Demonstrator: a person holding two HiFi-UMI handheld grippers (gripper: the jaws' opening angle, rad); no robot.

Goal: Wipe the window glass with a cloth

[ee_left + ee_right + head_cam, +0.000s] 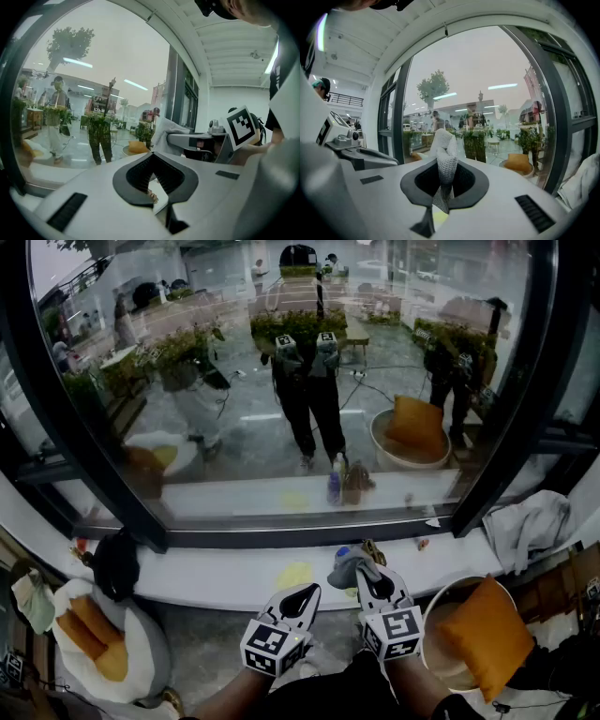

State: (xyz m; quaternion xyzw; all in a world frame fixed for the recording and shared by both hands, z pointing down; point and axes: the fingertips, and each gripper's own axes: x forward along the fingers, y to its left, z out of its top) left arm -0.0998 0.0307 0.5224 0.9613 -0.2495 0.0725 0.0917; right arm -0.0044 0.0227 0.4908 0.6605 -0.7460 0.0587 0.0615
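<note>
**Window glass above, cloth held low at the sill**

Window glass [234, 362] fills the upper part of the head view. It sits in a dark frame [89, 465], and a white sill [206, 576] runs along under it. The glass reflects the person and both grippers, and plants and a grey floor also show in it.

At the far left, below the sill, a round white seat [141, 652] holds orange cushions [94, 634]. A black object [116, 563] lies on the sill above this seat; what it is I cannot tell. A pale yellow patch [294, 574] is on the sill near the middle.

The left gripper [302, 596] is low in the middle, just in front of the sill and well apart from the glass. In the left gripper view its jaws stand close together, with only a thin gap, and they hold nothing.

The right gripper [361, 575] is just beside it. Its jaws are closed on a grey-white mesh cloth [345, 563]. The cloth is bunched and stands up above the jaw tips. It is over the front edge of the sill, below the glass and not touching it.

Further right, a second round seat [433, 615] holds one orange cushion [487, 634]. At the right end of the sill lies a pale bundle of fabric [530, 526], beside the slanted bar of the frame.
</note>
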